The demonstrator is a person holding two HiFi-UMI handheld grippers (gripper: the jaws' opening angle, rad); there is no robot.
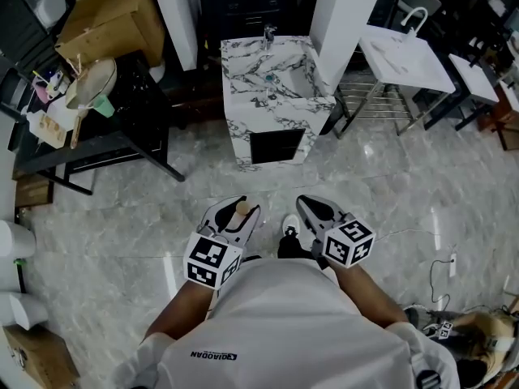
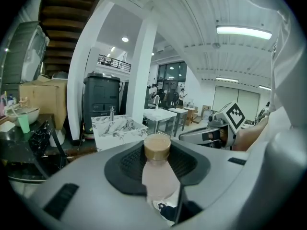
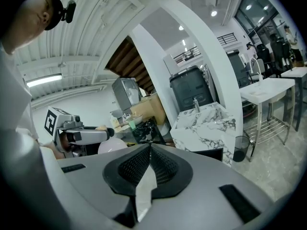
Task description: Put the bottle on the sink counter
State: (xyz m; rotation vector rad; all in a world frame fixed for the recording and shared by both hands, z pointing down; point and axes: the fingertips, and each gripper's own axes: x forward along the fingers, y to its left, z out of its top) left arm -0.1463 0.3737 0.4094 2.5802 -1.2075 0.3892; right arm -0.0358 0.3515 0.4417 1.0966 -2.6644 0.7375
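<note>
While the pale pink bottle (image 2: 160,178) stands cap uppermost between the jaws of the left gripper (image 2: 157,152), its tan cap (image 2: 157,146) shows just above the black ribbed pads (image 2: 125,163) and its body runs down into the gap between them. The pads press on the bottle from either side, so the left gripper is clamped on it. In the head view the same bottle (image 1: 240,211) sits between that gripper's jaws near their front end, in front of the person's white shirt (image 1: 284,322). Just beside it, on its right, the right gripper (image 1: 306,204) is held at about the same height. In its own view the right gripper (image 3: 149,147) has its jaws drawn together at the tips, with only bare floor showing in the thin slit behind them. Both grippers point toward the marble-patterned sink counter (image 1: 276,128), which stands well ahead of them across the pale tiled floor (image 1: 389,193). A tap (image 1: 268,33) is at the counter's far edge. Ahead and to the left of the left gripper is a black table (image 1: 122,140), and ahead and to the right of the right gripper is a white table (image 1: 405,59).
</note>
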